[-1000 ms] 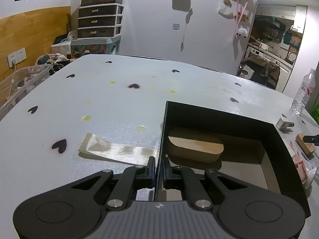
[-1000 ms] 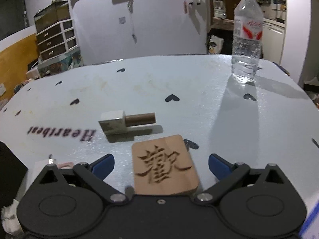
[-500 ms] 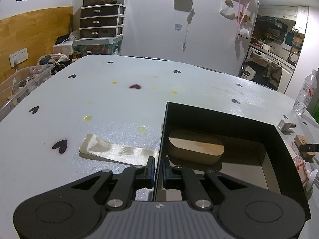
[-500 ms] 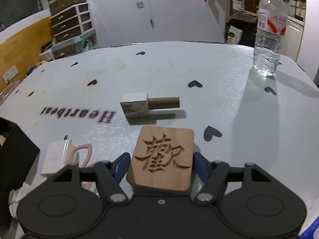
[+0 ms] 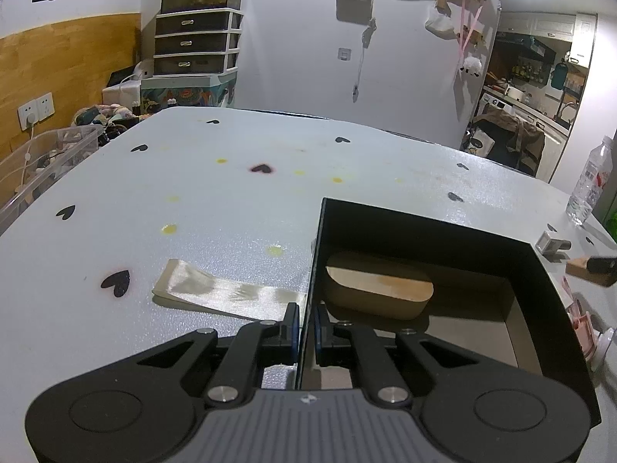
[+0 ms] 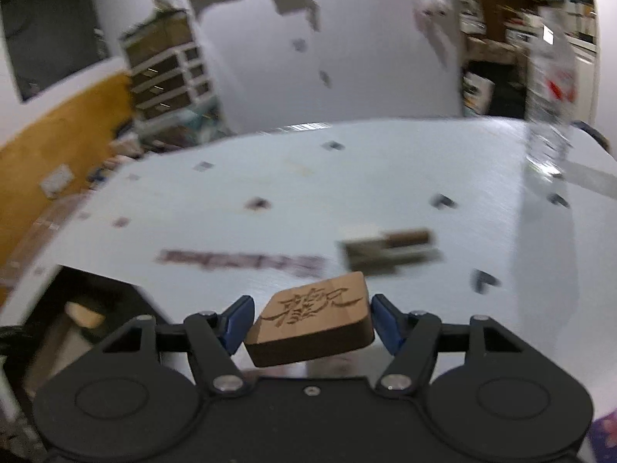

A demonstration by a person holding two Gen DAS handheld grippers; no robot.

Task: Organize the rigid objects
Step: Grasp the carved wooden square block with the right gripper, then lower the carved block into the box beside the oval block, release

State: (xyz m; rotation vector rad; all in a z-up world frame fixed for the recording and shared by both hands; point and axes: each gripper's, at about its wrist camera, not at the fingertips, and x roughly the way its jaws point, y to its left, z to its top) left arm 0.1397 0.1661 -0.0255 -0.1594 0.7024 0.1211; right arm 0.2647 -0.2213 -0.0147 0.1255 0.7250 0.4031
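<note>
My left gripper (image 5: 305,326) is shut on the near left wall of an open black box (image 5: 424,223), which holds an oval wooden container (image 5: 380,289). The jaws of my right gripper (image 6: 310,322) are closing, and its blue pads press the sides of a square wooden block carved with a character (image 6: 312,312). The block hangs tilted above the table. In the left wrist view the block (image 5: 576,268) shows beyond the box's right wall. The right wrist view is blurred, with the box (image 6: 77,281) at lower left.
A white stamp with a brown handle (image 6: 385,247) lies on the heart-printed table just behind the block. A water bottle (image 5: 588,185) stands at the far right edge. A pale ribbon strip (image 5: 223,289) lies left of the box, and pink items (image 5: 578,308) lie right of it.
The right gripper's jaws closed from wide open onto the wooden block, lifted it off the table and swung toward the black box. The left gripper stayed put.
</note>
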